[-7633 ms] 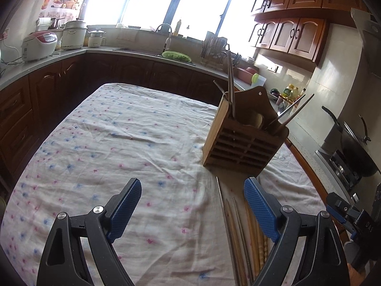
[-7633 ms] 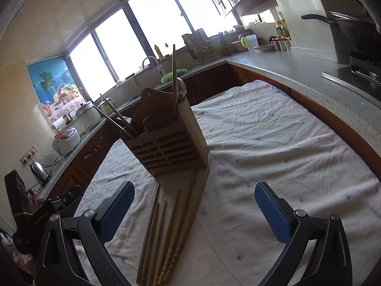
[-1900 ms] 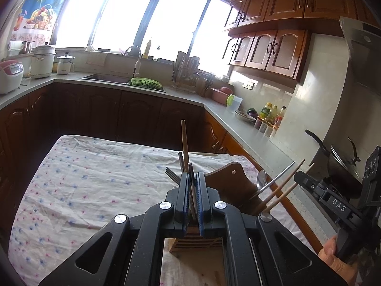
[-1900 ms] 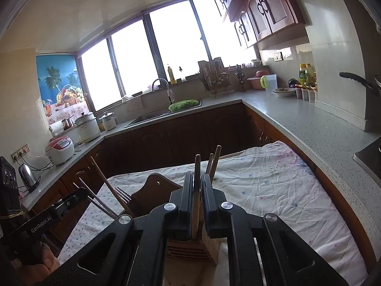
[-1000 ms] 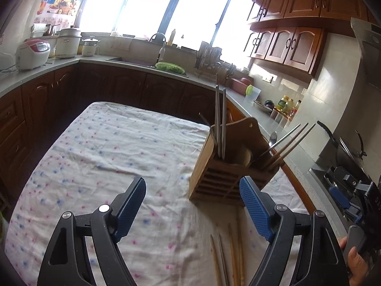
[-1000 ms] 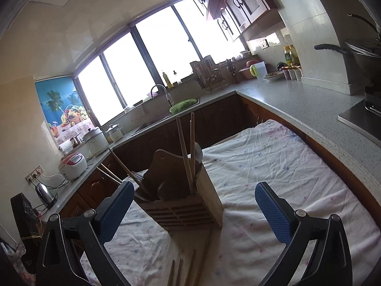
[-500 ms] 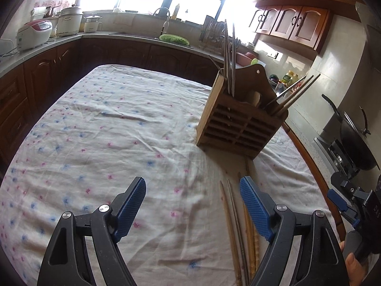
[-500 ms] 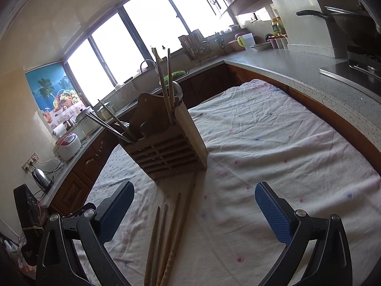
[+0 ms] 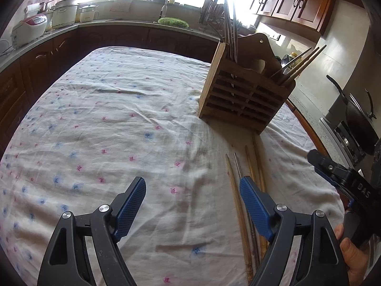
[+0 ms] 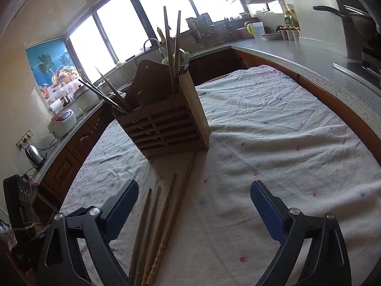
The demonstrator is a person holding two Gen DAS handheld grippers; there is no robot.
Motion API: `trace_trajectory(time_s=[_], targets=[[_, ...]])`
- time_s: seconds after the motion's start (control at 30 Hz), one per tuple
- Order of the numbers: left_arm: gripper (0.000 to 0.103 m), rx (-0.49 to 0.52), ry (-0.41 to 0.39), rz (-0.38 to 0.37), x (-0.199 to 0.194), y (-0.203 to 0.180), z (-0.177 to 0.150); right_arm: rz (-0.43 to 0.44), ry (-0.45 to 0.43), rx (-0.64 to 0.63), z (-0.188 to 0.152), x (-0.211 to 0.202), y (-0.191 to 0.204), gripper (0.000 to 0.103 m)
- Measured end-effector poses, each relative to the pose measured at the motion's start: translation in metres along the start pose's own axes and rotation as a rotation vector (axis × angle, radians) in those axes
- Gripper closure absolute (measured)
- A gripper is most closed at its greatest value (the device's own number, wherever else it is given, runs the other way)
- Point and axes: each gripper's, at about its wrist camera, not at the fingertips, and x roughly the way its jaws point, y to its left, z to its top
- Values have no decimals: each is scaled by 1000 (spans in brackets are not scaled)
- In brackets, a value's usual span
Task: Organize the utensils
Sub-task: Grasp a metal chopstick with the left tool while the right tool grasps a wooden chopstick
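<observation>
A slatted wooden utensil holder [image 9: 243, 95] [image 10: 166, 124] stands on the flowered tablecloth [image 9: 107, 119], with chopsticks upright in one end and more leaning out of the other. Several loose chopsticks [image 9: 238, 190] [image 10: 164, 205], wooden and one metal, lie side by side on the cloth in front of it. My left gripper [image 9: 193, 190] hovers open just left of them; its right finger [image 9: 252, 197] overlaps the bundle. My right gripper [image 10: 194, 193] hangs above the cloth with its jaws closing. The chopsticks lie below its left side and nothing touches the pads. It also shows at the left wrist view's right edge [image 9: 333, 171], held by a hand.
Dark wooden cabinets and a grey counter [image 10: 309, 57] wrap around the table. A rice cooker [image 9: 28, 28] and a kettle [image 10: 34, 155] sit on one side, a wok [image 9: 359, 119] on the stove at the other. The table's edge [image 10: 345, 109] runs close on the right.
Both grippers, shut on chopsticks above the holder two seconds ago, have opened, sunk toward the cloth and tilted down. The loose chopsticks now lie closer. The right jaws have narrowed a little.
</observation>
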Motion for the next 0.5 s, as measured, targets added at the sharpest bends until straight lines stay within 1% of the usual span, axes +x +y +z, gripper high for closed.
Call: trace_trajectory(time_s=[0.07,0.1,0.17,0.3,0.4,0.43,0.47,0.5], targets=[[22,-5,5,6,2,2,-1,-1,42,-19,1,16,5,31],[22,-6,7,7,2,3,-1,-4,69,-30,3,26,7,34],[22,-5,13,10,4,4,-1,-10,113,-49,6,46,12,53],[22,-4,28,7,7,4,-1,-28,183,-108,11,83,25,62],[23,5,53,-6,13,2,1,-64,237,-152,11,106,30,74],[23,11,64,-11,15,1,2,-83,261,-164,9,111,30,80],[23,19,74,-14,18,-1,2,-97,246,-190,8,110,31,86],[23,25,84,-16,21,-2,3,-110,257,-211,6,109,32,88]])
